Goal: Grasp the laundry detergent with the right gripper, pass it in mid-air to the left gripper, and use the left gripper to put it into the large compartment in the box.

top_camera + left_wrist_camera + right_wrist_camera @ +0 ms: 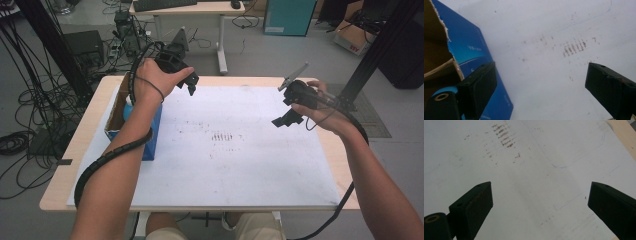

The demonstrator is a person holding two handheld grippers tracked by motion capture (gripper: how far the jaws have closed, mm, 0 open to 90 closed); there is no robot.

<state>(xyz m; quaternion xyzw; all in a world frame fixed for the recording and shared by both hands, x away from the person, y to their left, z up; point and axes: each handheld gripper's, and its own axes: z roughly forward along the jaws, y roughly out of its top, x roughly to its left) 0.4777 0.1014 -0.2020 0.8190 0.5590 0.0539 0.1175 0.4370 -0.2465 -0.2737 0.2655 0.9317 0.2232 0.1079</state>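
Note:
A blue open-topped cardboard box (151, 136) stands at the left edge of the white sheet (240, 170) that covers the table. My left gripper (192, 86) hovers just past the box's far right corner, and its jaws stand open with nothing between them. In the left gripper view the gripper (541, 80) looks down on bare sheet, with the box's blue wall (470, 45) and torn brown rim beside its left jaw. My right gripper (283, 121) is held above the right part of the sheet. Its jaws (540, 200) are wide apart over bare sheet.
Faint brown marks (222, 136) stain the middle of the sheet. A pale blue thing (128, 107) lies inside the box, mostly hidden by my left forearm. The wooden table edge (87, 130) shows round the sheet. Cables, a desk and boxes stand on the floor beyond.

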